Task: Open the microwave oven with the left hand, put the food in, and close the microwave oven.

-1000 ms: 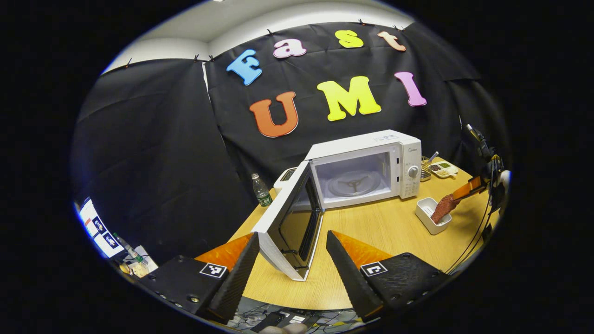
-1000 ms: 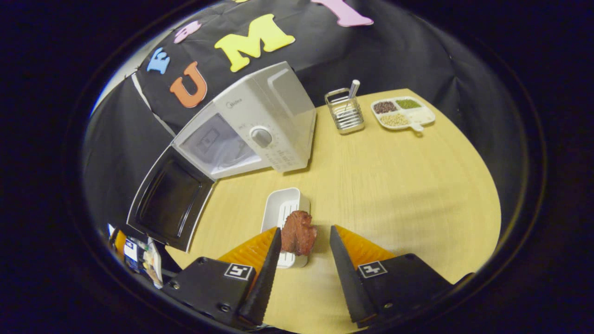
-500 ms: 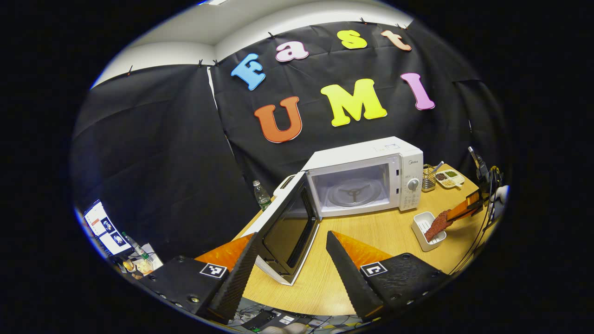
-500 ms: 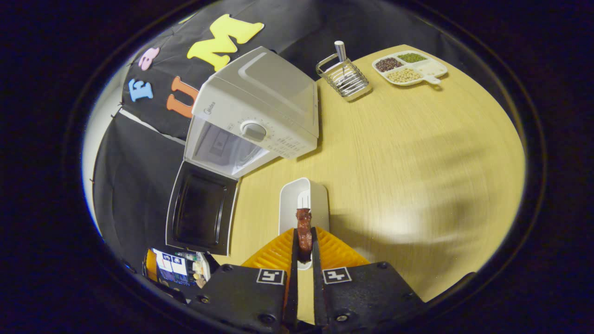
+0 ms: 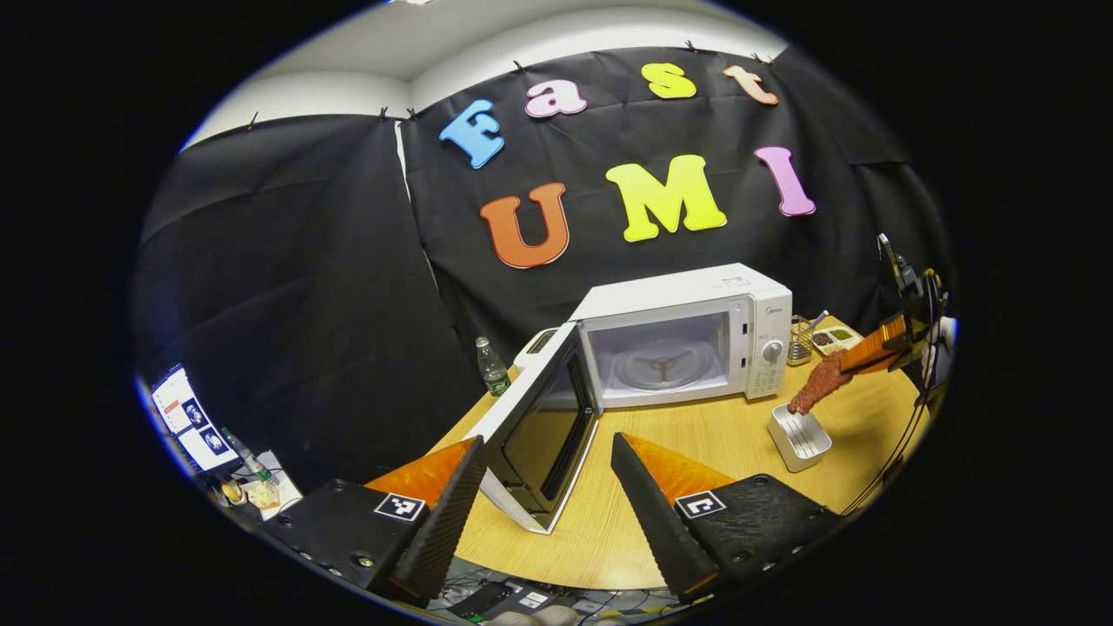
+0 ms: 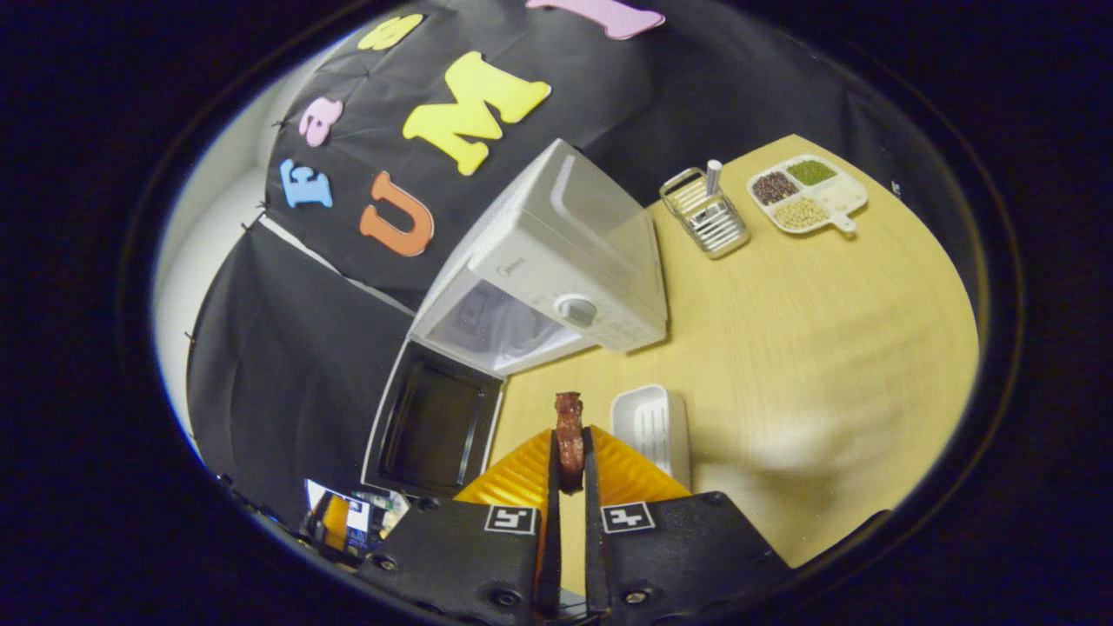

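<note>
A white microwave oven stands on the wooden table with its door swung wide open; the glass turntable inside is bare. My left gripper hangs open in front of the door's edge, holding nothing. My right gripper is shut on a reddish-brown piece of food. The food hangs above the table, a little left of the white tray in the right gripper view. In the left gripper view the right gripper shows far right.
A wire utensil holder and a divided plate of beans sit at the table's far side, right of the oven. A plastic bottle stands left of the oven. Cables and a screen lie below the table edge.
My right gripper closed on the food in the white tray and lifted it out, leftward toward the oven. The left gripper drew back slightly from the open door.
</note>
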Tool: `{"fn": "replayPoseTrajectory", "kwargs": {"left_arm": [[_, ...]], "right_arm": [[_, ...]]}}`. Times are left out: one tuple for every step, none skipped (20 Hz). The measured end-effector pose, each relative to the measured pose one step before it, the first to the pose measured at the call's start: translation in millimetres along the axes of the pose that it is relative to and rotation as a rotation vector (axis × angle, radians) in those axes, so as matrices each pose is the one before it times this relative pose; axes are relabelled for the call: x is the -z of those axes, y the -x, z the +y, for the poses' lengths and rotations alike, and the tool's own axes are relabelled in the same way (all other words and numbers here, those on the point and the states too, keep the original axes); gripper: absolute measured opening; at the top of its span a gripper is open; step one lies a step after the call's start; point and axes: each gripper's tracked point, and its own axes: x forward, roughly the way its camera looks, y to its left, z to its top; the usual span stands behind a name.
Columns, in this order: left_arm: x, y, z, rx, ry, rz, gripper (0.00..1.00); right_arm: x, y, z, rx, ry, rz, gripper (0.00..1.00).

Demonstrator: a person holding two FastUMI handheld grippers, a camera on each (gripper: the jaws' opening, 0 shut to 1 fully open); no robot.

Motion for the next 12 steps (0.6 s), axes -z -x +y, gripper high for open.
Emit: {"fn": "replayPoseTrajectory", "kwargs": {"left_arm": [[-0.69,-0.53,4.96,0.01650,-0.00411,-0.00391,0.89],[0.52,-1.87,6.41,0.01770,-0.00399,-0.00134,0.89],[0.30,-1.34,4.35,0.02991,-0.00141,0.00396,0.89],[-3.18,-0.79,6.35,0.02033,-0.00588,-0.00796,0.89],[-2.92,-0.42,6.25,0.02428,-0.00832,-0.00715,0.89],[-2.40,-1.76,7.82,0.02161,-0.00852,-0.00720,0.89],[-3.60,-1.67,8.14,0.01944,-0.00767,-0.00828,0.89],[-2.35,-1.43,6.07,0.02374,-0.00580,-0.00946,0.89],[-2.69,-1.39,7.70,0.01983,-0.00580,-0.01016,0.89],[-1.52,-1.96,8.67,0.01636,-0.00275,-0.00900,0.89],[-0.41,-2.37,8.76,0.01202,0.00065,-0.00427,0.89],[1.64,-2.32,9.01,0.00842,0.00347,-0.00076,0.89]], "right_arm": [[-5.48,-4.72,16.14,-0.01680,-0.01995,-0.03337,0.14],[-2.81,-4.79,16.50,-0.01434,-0.02179,-0.03410,0.14],[-3.39,-8.16,12.99,-0.00060,-0.01107,-0.04015,0.14],[-3.25,-8.89,8.80,0.01353,-0.01245,-0.05535,0.14],[-0.52,-13.21,9.83,0.00893,-0.00628,-0.05156,0.14],[4.78,-12.29,11.46,0.00996,-0.01652,-0.04264,0.14],[5.86,-14.41,12.42,-0.00552,-0.03075,-0.03920,0.14],[7.55,-15.33,12.86,-0.01129,-0.04082,-0.04074,0.14],[6.45,-18.07,7.49,0.00052,-0.04691,-0.04591,0.14],[7.94,-16.71,2.81,0.00549,-0.04215,-0.03955,0.14],[9.08,-17.67,1.95,0.00935,-0.04142,-0.03852,0.14],[9.05,-16.11,0.05,0.01355,-0.04046,-0.04041,0.14]]}}
